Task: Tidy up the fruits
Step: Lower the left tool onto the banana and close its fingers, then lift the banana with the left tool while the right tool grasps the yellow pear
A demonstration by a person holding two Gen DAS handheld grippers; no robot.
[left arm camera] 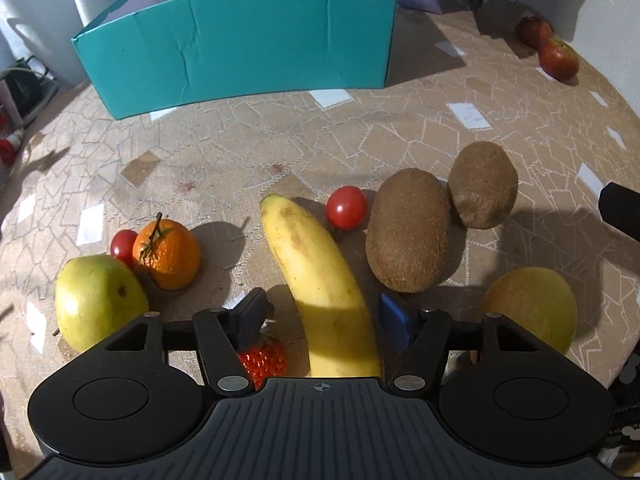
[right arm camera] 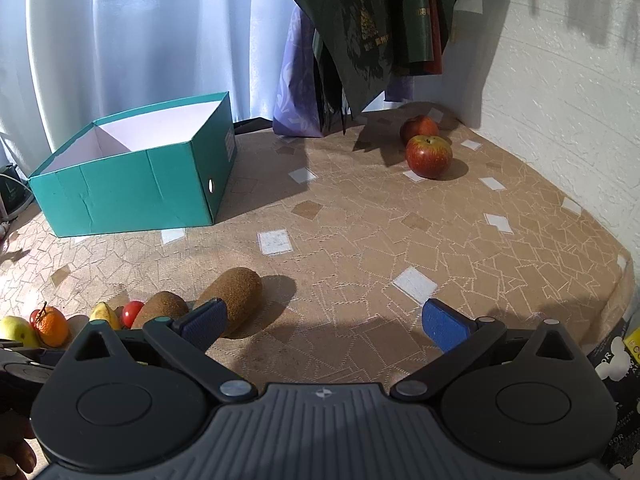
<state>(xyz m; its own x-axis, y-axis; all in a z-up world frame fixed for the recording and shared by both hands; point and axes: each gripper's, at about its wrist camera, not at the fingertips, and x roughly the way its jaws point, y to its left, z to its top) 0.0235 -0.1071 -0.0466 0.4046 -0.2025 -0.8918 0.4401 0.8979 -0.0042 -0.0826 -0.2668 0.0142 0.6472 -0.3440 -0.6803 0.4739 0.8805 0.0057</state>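
My left gripper (left arm camera: 326,316) is open, its fingers on either side of a yellow banana (left arm camera: 320,280) without touching it. Around it lie a strawberry (left arm camera: 266,360), an orange (left arm camera: 168,254), a green pear (left arm camera: 96,300), two cherry tomatoes (left arm camera: 346,207), two kiwis (left arm camera: 408,230) and another pear (left arm camera: 532,308). The open teal box (left arm camera: 240,48) stands at the back. My right gripper (right arm camera: 324,322) is open and empty above bare cloth, with a kiwi (right arm camera: 236,294) by its left finger. Two red apples (right arm camera: 428,155) lie far right.
The round table has a beige patterned cloth (right arm camera: 360,240); its edge curves away at the right. Hanging bags (right arm camera: 360,40) and a white wall stand behind the apples. A curtain hangs behind the box. Cables and small items lie off the table's left edge (left arm camera: 12,92).
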